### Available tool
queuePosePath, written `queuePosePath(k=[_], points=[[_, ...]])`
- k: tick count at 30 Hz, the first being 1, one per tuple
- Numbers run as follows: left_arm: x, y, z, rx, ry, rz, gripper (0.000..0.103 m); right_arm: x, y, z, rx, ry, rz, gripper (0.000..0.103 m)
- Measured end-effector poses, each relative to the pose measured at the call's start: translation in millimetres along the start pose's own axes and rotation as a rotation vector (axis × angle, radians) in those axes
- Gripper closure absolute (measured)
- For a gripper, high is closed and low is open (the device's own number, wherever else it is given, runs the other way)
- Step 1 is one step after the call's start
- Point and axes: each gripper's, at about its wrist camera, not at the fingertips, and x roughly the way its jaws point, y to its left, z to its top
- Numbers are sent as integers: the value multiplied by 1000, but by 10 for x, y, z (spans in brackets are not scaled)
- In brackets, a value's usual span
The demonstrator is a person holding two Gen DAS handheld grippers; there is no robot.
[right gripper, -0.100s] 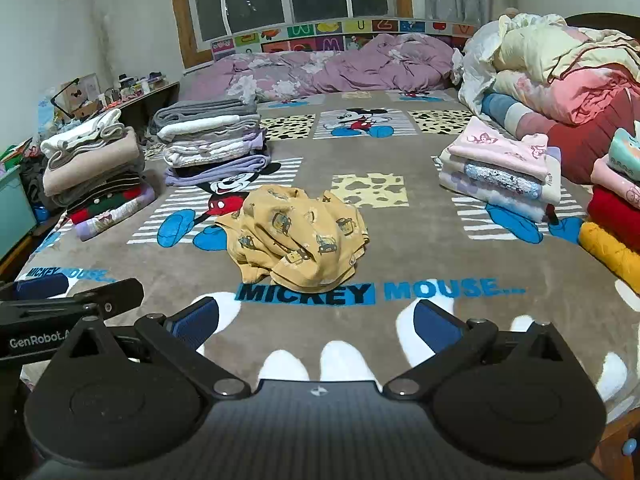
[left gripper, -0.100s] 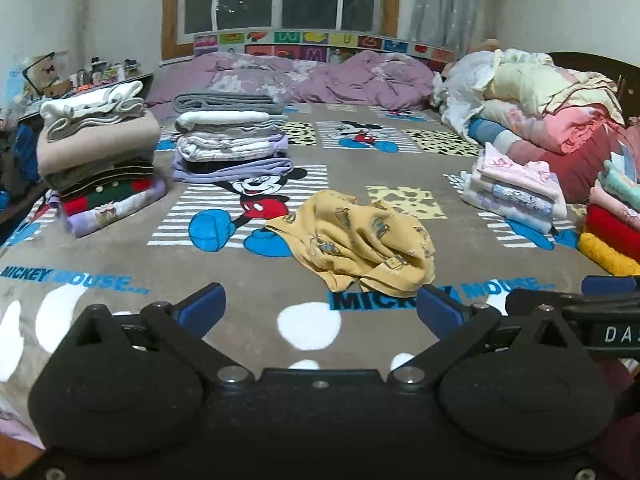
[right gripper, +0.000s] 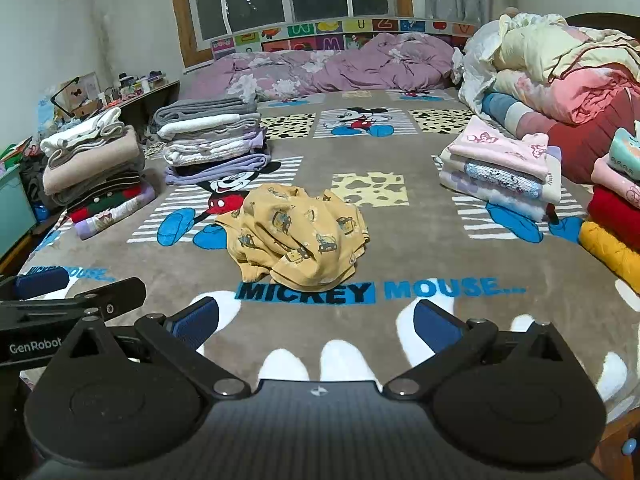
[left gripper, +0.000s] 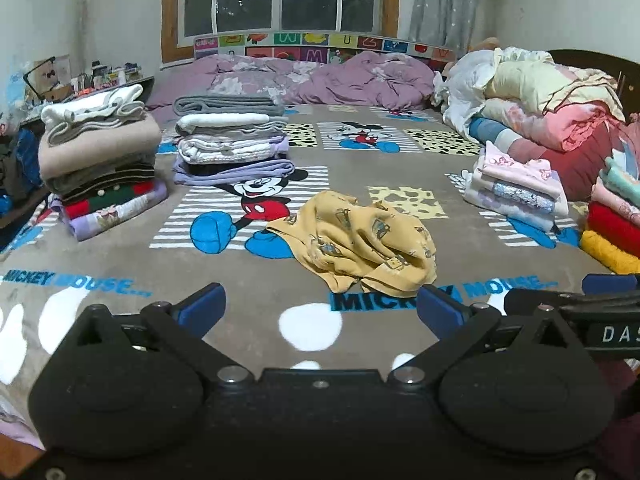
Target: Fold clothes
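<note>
Both tongs are seen spread wide with nothing between the jaws: left gripper (left gripper: 320,312) and right gripper (right gripper: 316,320), hovered side by side above the near edge of the blanket (left gripper: 120,264). 1 crumpled yellow garment (right gripper: 296,236) is found mid-bed, near the printed lettering, well apart from the folded stacks (left gripper: 232,144) at left and the pile of bedding (left gripper: 540,108) at right. Risk: only 1 bunched layer could be pinched, so the cloth may be dragged still wadded, or a hem missed. Long axis runs roughly left-right; front and neck cannot be told.
</note>
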Motion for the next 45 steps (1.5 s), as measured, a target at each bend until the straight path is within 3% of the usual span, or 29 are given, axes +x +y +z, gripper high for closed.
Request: queuePosePath(k=[6,45], points=[[-53,-77,-40,68,-59,13,0,6,-4,-5,4,2,-2,0],[-25,-81,-46,62,-30,6,0,36,-5,-43,1,9,14,0]])
